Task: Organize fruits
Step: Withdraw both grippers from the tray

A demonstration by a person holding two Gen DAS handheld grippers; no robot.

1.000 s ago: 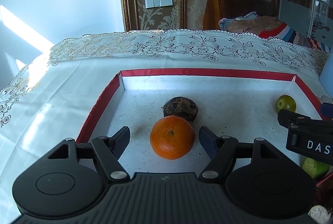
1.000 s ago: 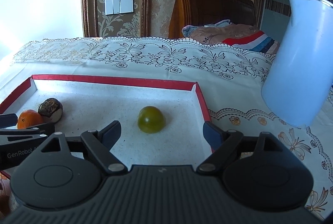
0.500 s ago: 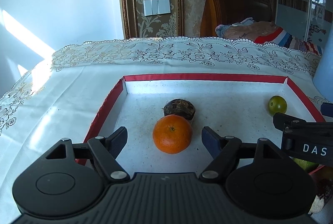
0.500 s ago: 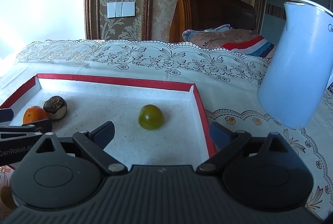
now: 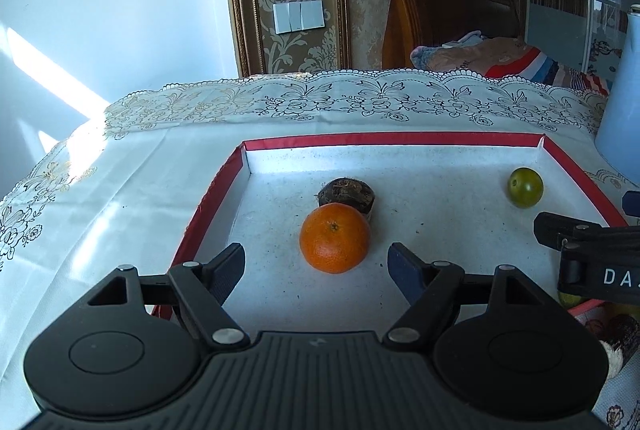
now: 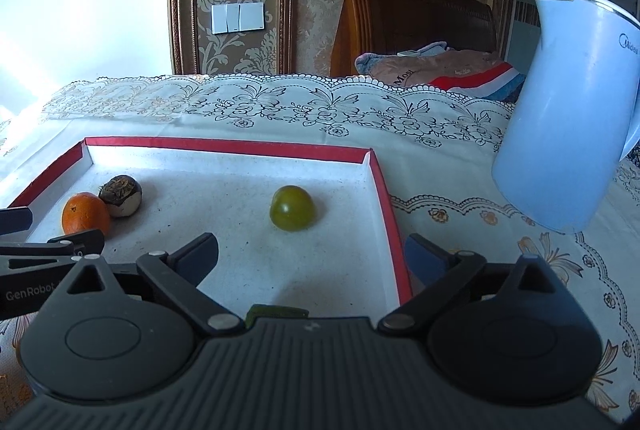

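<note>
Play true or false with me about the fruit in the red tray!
1. The orange touches the brown fruit behind it. True.
2. The green fruit sits outside the tray. False: it lies inside, near the right wall.
3. The left tongs squeeze the orange. False: they are open, the orange just ahead.
4. A blue jug stands right of the tray. True.
5. The right tongs hold nothing. True.

The table (image 6: 280,118) is covered by a white lace-patterned cloth (image 5: 120,210), on which a red-rimmed white tray (image 6: 376,186) is set toward its near edge and a pale blue kettle (image 6: 568,110) toward its right edge.
</note>
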